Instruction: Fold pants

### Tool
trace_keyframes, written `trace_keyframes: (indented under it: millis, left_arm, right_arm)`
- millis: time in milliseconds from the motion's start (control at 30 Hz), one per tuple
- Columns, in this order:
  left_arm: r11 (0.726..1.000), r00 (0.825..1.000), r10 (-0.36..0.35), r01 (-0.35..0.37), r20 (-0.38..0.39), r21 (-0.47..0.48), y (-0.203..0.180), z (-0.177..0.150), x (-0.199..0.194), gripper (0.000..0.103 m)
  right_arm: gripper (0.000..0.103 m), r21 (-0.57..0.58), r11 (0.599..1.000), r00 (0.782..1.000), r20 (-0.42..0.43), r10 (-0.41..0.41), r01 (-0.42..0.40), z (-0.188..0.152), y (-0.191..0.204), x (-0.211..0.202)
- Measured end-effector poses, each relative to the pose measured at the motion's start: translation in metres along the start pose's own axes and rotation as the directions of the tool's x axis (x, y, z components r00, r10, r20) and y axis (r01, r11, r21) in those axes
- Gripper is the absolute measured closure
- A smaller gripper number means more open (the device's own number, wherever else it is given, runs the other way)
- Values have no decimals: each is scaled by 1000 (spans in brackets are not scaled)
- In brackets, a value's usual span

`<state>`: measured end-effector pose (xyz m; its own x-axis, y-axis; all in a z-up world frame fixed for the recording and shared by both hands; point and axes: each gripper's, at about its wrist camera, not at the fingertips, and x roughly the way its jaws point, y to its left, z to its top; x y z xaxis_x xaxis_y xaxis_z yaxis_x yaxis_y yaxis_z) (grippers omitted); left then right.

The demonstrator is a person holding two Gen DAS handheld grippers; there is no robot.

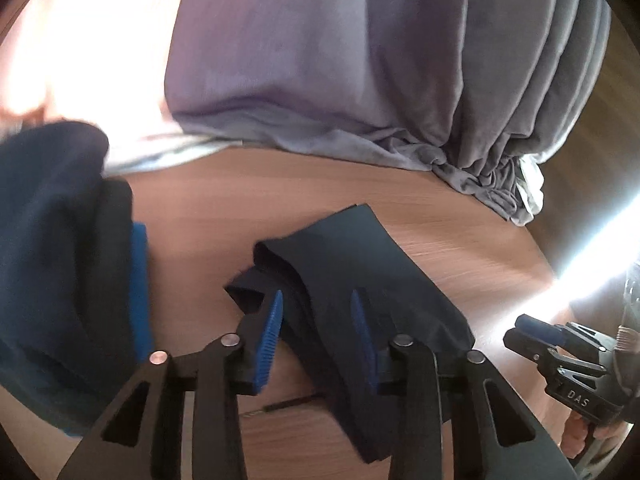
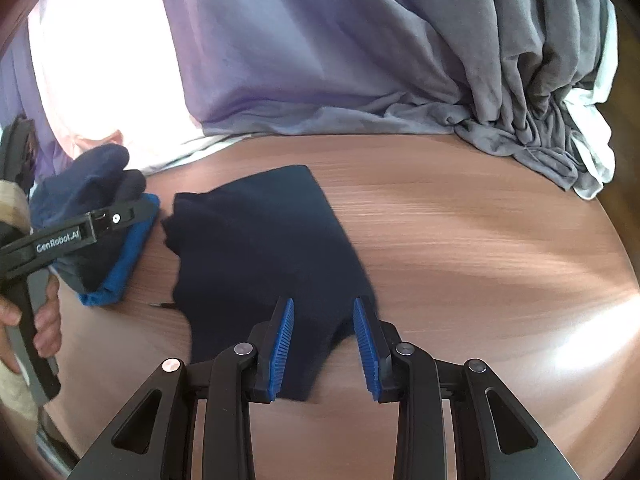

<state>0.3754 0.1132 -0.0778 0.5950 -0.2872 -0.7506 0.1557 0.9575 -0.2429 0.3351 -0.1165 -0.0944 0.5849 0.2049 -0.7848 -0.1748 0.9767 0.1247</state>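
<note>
Dark navy pants (image 1: 360, 272), folded into a narrow bundle, lie on the wooden table (image 1: 280, 196). My left gripper (image 1: 318, 336) hovers over their near end with its jaws apart; cloth shows between the blue pads (image 1: 270, 344), which do not press on it. In the right wrist view the pants (image 2: 260, 240) form a flat dark rectangle. My right gripper (image 2: 324, 340) stands open over their near right corner. The left gripper (image 2: 148, 204) reaches in from the left by the pants' left edge. The right gripper (image 1: 524, 326) appears at the right edge, apart from the pants.
A stack of folded navy and blue clothes (image 2: 116, 256) sits just left of the pants, also seen as the stack (image 1: 64, 264). Grey-lilac drapery (image 2: 360, 60) hangs behind the table's far edge. A thin dark thread (image 2: 164, 304) lies on the wood. A hand (image 2: 44, 320) holds the left gripper.
</note>
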Motion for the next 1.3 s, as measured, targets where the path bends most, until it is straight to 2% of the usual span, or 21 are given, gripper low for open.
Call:
trace_keyframes:
  millis: [133,267,500,533,567,667,733,833,933,1033,1100,1233,1300]
  left_arm:
    - [999,1000,1,-2,-17,-45,-2,-5,16,69]
    - [993,998,49,-53,-42,-106,3,-9,33,71]
    - [980,997,16,-32,-82,-197,6,-15,52,71]
    - [978,996,16,-33,-83,-207,6,-16,52,72]
    - [976,997,7,-24,-81,-216,6,-16,52,81]
    - [973,999,4,-16,-50,-231,2,-15,40,94]
    - [970,1000,-13,10,-13,-241,-4,-15,25,94]
    - [965,1000,-1,-2,-9,-262,-8,-19,14,94]
    - [952,995,70,-90,-77,-294,-3,-30,19,94]
    - [935,986,92,-133,-137,-330,9,-43,33,93]
    - [935,982,118,-160,-150,-316,13,-49,41,90]
    - [937,971,155,-203,-182,-284,16,-54,48,78]
    - [933,958,222,-262,-180,-246,15,-52,43,73]
  right_arm:
    - [71,-27,1000,1000,-11,11,-11,9,-15,11]
    - [71,-66,997,999,-18,39,-40,20,-23,23]
    - [71,-102,990,994,-47,97,-102,34,-30,49]
    - [71,-103,989,993,-53,103,-108,34,-32,52]
    - [71,-104,988,993,-57,106,-111,35,-33,55]
    - [71,-102,988,991,-74,112,-120,35,-38,64]
    - [71,-97,988,990,-81,116,-123,35,-42,69]
    - [71,-94,987,989,-88,122,-130,34,-46,73]
    - [71,-86,987,986,-103,129,-138,30,-47,77]
    - [71,-78,988,984,-128,126,-137,25,-48,83]
    - [71,-87,989,985,-138,106,-118,22,-48,85]
    - [71,-106,990,986,-148,75,-92,16,-47,86]
    - [71,-108,991,985,-159,64,-81,15,-48,86]
